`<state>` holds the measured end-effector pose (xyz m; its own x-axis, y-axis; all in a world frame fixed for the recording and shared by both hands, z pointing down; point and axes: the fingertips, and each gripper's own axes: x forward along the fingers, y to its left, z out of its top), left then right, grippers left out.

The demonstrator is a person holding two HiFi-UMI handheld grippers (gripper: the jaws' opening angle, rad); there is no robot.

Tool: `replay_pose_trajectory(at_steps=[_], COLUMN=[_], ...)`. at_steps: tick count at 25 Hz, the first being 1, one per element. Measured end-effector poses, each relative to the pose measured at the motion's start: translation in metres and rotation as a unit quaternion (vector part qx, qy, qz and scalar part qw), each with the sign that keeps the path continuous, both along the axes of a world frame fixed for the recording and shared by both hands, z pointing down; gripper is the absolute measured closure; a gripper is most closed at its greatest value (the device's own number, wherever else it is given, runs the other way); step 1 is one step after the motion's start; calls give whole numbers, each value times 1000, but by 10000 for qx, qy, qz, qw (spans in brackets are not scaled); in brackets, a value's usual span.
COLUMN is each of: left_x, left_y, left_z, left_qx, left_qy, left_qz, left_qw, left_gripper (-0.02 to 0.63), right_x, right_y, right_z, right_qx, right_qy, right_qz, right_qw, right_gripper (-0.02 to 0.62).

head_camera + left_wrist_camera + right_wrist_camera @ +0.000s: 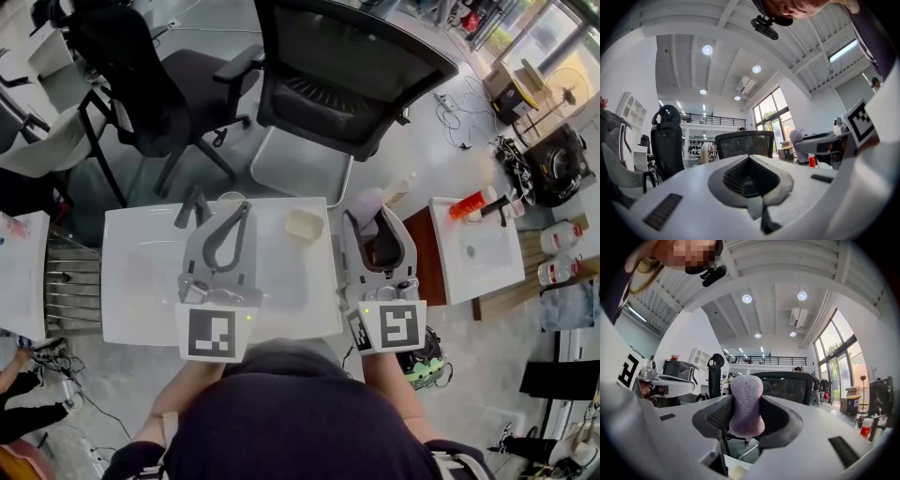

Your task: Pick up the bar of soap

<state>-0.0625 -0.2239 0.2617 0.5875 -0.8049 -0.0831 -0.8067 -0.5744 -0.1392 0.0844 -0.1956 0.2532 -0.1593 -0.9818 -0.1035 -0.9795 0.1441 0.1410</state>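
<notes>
Right now the bar of soap [746, 404] stands on end, pinched at its waist by my right gripper's [371, 216] jaws, a grip I judge secure against slipping. I hold that gripper pointing forward just off the table's [141, 281] right edge, near the soap dish [304, 225] at the back right corner. My left gripper [242, 214] points forward over the table's middle, jaws together on nothing
</notes>
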Motion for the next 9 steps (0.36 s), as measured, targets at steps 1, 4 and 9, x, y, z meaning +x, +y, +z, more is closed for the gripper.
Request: replay_pose_trajectory(at_steps=[1, 4, 9], left_x=[0, 1, 4], left_y=[-1, -4, -14], left_z=[1, 4, 9], left_qx=[-18, -70, -106], left_qy=[-7, -2, 41], left_qz=[-3, -22, -35], left_qw=[10000, 10000, 9999], left_gripper=[606, 606, 606], right_x=[0, 0, 2], right_y=[-2, -7, -19], right_z=[1, 5, 13], right_qx=[-19, -81, -173], right_qy=[1, -7, 27], right_qz=[-9, -33, -67], right_qw=[10000, 10000, 9998], right_gripper=[403, 403, 403])
